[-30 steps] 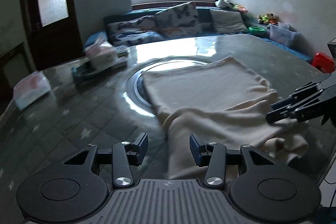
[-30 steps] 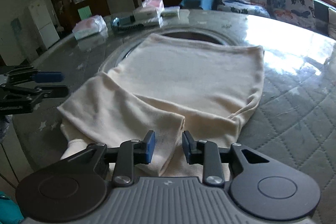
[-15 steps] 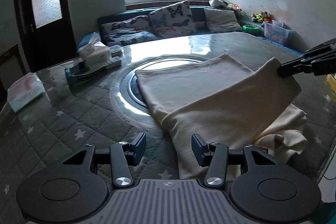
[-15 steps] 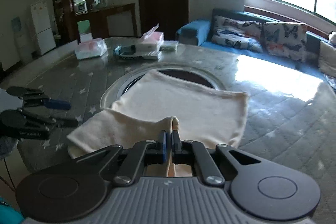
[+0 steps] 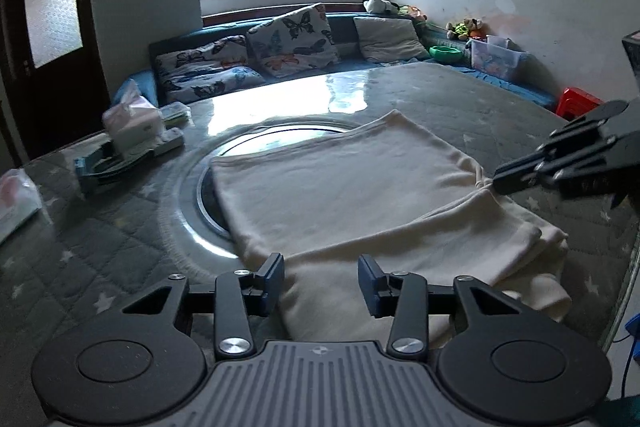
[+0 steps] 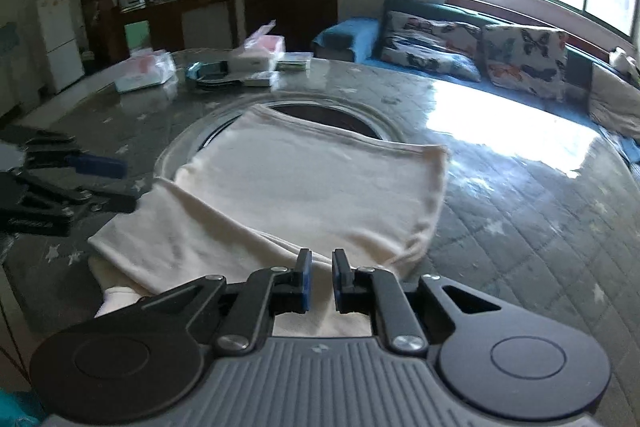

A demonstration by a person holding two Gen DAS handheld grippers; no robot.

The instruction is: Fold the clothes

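A cream garment [image 5: 340, 187] lies on the quilted table [image 5: 100, 267], its near part doubled over into a flat fold [image 6: 208, 227]. My left gripper [image 5: 322, 281] hovers over the garment's near left edge. Its jaws are closing, with cloth below and between them but not pinched. My right gripper [image 6: 320, 279] hangs just above the fold's right edge. Its jaws are opening to a narrow gap and the pads press on nothing. In the left wrist view the right gripper [image 5: 498, 183] has its tip at the edge of the fold. In the right wrist view the left gripper [image 6: 92, 183] is at the cloth's left side.
A round glass turntable [image 5: 192, 203] sits under the garment's far part. A tissue box [image 5: 134, 125] on a tray and a plastic pack [image 6: 146, 71] stand at the table's far side. A sofa with cushions [image 5: 240, 67] and a red stool [image 5: 578, 101] lie beyond it.
The right gripper shut on the cloth's edge, lifted it and carried it over; the flap now lies flat and the jaws have parted. The left gripper moved in over the cloth's near edge.
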